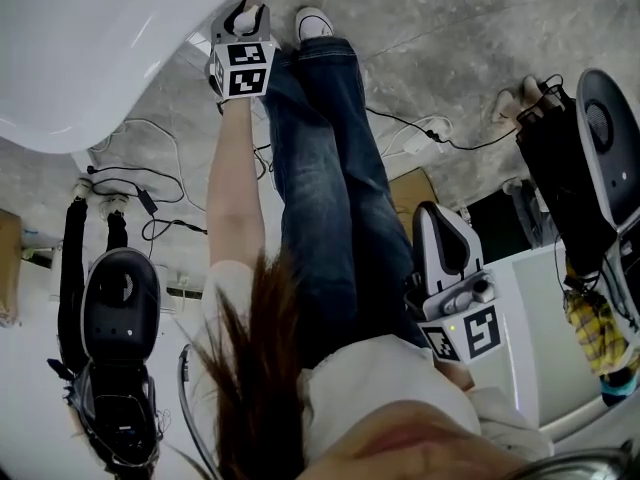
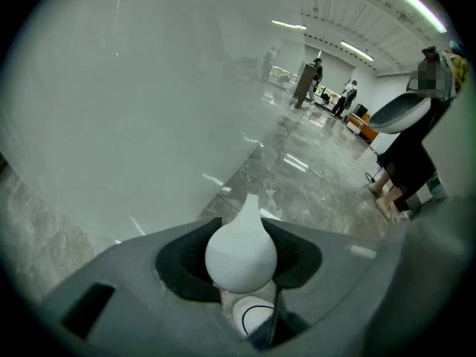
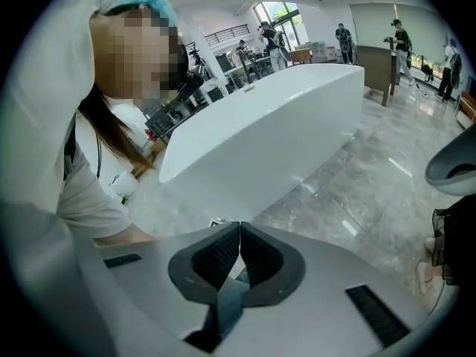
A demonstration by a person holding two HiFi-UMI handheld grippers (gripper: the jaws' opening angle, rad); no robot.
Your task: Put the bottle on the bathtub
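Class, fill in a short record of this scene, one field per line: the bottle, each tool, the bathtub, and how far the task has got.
bottle: white, teardrop-shaped, clamped in the left tool
left tool: shut on the bottle, close to the bathtub and its outer wall
right tool: jaws together, nothing between them
bathtub: white, freestanding on the grey marbled floor
task status: bottle held, not yet set on the bathtub

No legible txt, labels, brands or nos. in any view.
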